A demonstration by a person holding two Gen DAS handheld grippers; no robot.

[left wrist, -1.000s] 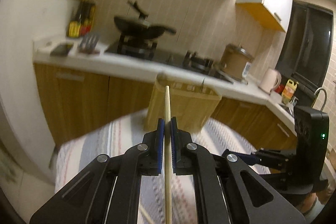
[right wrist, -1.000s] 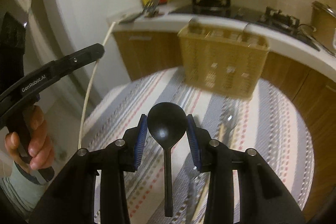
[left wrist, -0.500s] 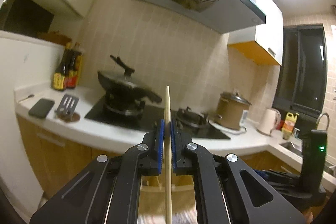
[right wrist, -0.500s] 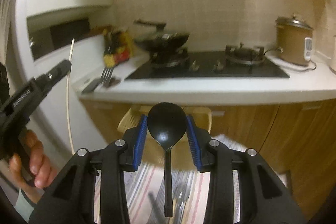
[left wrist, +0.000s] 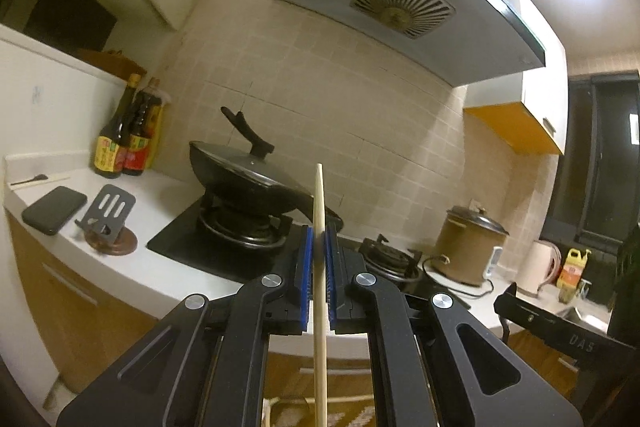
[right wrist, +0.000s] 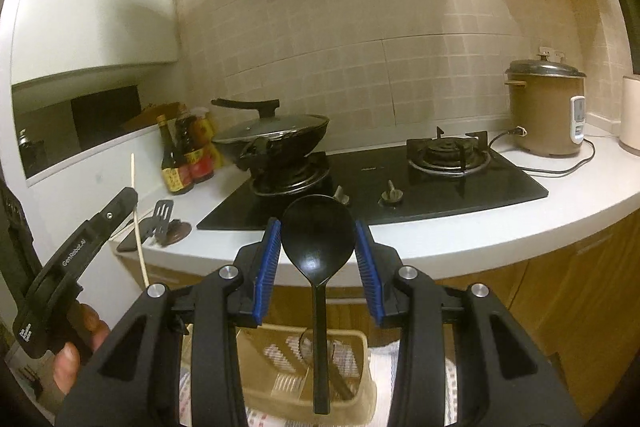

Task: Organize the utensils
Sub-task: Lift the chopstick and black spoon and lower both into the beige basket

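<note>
While both grippers are raised toward the kitchen counter [right wrist: 440, 247], each has a utensil. L gripper [left wrist: 317, 259]: blue pads squeezed tight on a single wooden chopstick [left wrist: 319, 267], which stands upright w/ its tip above the fingers and its lower end running out of frame. R gripper [right wrist: 318, 255]: blue pads only partly closed, pressing on both edges of a black plastic spoon [right wrist: 318, 239], bowl up btwn the fingers, handle hanging straight down. Handle end hangs over a beige slotted utensil basket [right wrist: 276, 375] below, on a striped cloth [right wrist: 384, 363]; can't tell if it touches. R view also shows the L gripper off to the left, well apart. On the stove [right wrist: 400, 187] sits a lidded wok [right wrist: 276, 135].
</note>
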